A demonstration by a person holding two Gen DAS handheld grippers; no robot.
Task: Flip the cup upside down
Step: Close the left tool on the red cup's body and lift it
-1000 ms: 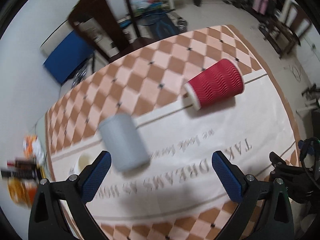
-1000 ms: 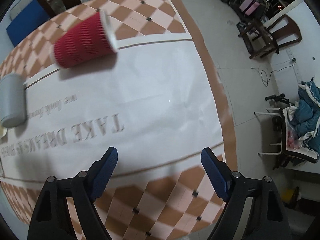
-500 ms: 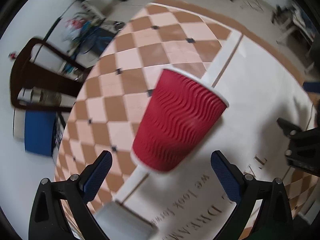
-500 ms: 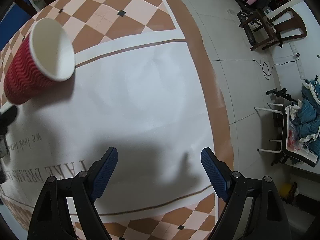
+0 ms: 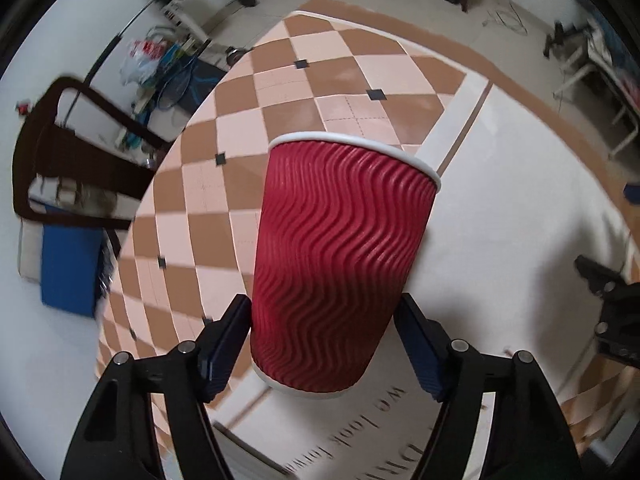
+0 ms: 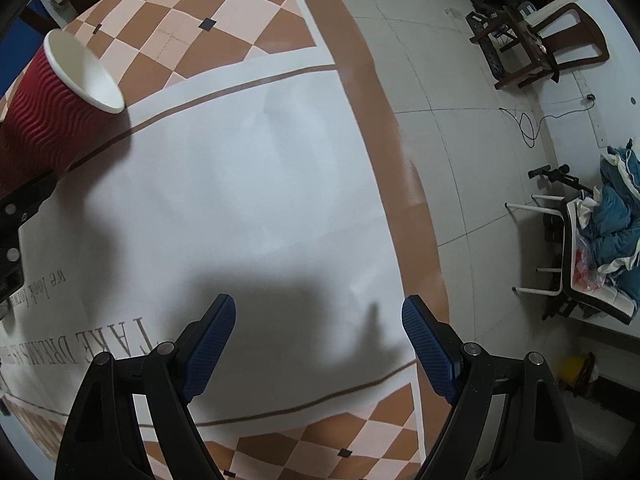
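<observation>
A red ribbed paper cup (image 5: 336,264) with a white rim lies on its side on the tablecloth (image 5: 500,208), base toward me. My left gripper (image 5: 323,340) has its blue pads on both sides of the cup's base end, touching or nearly touching it. In the right wrist view the cup (image 6: 52,92) shows at the far left with its white mouth open to the right. My right gripper (image 6: 318,338) is open and empty above the white middle of the cloth (image 6: 240,200).
The table's right edge (image 6: 400,184) drops to a tiled floor. A dark wooden chair (image 5: 72,172) with a blue cushion stands beyond the far left side. More chairs (image 6: 540,52) and a rack with blue cloth (image 6: 600,240) stand on the floor at right.
My left gripper swung from the grey cup to the red cup, closed in on it, and its jaws narrowed around the base. The right gripper shifted a little forward, still open.
</observation>
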